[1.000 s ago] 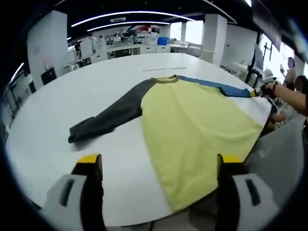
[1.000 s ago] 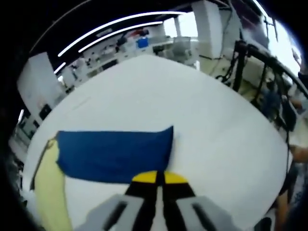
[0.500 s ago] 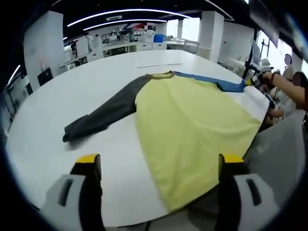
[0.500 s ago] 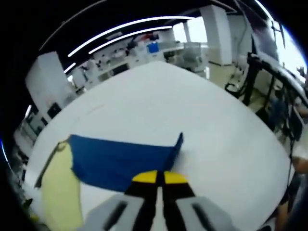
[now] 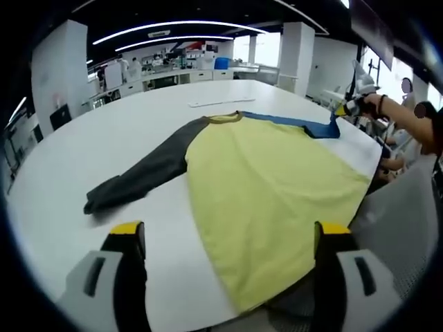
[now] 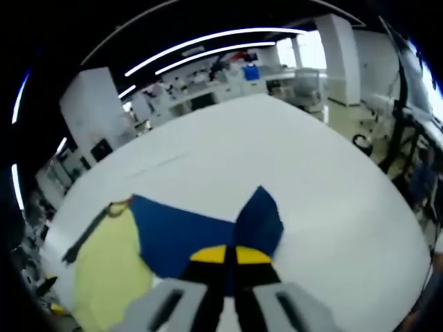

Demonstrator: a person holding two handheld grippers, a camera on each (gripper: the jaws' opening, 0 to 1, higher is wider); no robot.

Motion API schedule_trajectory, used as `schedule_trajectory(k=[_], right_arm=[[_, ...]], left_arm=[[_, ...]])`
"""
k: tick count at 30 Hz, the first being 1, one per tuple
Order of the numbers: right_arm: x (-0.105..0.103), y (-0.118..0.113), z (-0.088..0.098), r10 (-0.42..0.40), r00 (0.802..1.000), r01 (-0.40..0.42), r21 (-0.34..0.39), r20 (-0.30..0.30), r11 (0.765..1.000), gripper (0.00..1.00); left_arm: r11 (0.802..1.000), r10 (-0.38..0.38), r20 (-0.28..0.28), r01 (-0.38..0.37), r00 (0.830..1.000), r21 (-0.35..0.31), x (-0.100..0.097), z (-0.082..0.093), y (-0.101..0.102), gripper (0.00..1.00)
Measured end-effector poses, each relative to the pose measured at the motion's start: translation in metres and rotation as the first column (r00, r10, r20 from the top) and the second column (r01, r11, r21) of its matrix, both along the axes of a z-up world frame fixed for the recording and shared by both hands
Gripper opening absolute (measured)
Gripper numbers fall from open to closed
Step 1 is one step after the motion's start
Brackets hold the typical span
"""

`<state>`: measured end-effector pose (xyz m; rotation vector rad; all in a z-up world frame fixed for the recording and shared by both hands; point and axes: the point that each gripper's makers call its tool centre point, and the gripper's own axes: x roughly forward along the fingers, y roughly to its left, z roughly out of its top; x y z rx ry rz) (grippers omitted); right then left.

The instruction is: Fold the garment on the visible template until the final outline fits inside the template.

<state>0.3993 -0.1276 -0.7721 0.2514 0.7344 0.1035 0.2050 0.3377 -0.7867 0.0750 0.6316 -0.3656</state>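
Note:
A long-sleeved garment lies spread on the white table (image 5: 90,145): yellow body (image 5: 270,187), dark grey sleeve (image 5: 145,173) stretched to the left, blue sleeve (image 5: 291,123) at the far right. My left gripper (image 5: 228,238) hovers open over the near hem, its yellow-tipped jaws wide apart with nothing between them. In the right gripper view my right gripper (image 6: 229,254) is shut on the blue sleeve (image 6: 201,228), whose cuff end stands lifted and folded upward. That gripper (image 5: 344,108) also appears at the far right of the left gripper view, held by a hand.
The garment's hem hangs over the near table edge (image 5: 291,304). A thin strip (image 5: 211,102) lies on the table beyond the collar. Desks, pillars and equipment (image 6: 304,76) surround the table. People (image 5: 412,111) sit at the right.
My right gripper has lifted the blue sleeve's cuff and carried it inward, so the sleeve now folds up instead of lying flat. The left gripper's view shifted slightly; the jaws stay open.

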Motion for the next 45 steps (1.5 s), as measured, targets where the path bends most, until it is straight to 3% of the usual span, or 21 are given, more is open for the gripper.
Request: schedule_trajectory(k=[7,23,45], right_arm=[[0.011,0.032,0.007,0.076,0.997,-0.076,-0.013,0.003,0.997,0.00],[0.029,0.092,0.017,0.214,0.977,-0.213,-0.024,0.012,0.977,0.00],[0.046,0.170,0.031,0.367,0.930,-0.366,-0.032,0.019,0.930,0.00]], left_arm=[[1.000,0.011,-0.002,-0.011,1.000,0.004,0.001,-0.002,0.006,0.98],[1.000,-0.021,0.008,0.021,1.000,0.002,0.000,0.005,-0.011,0.98],[1.000,-0.018,0.007,0.018,1.000,0.001,0.000,0.002,-0.003,0.99]])
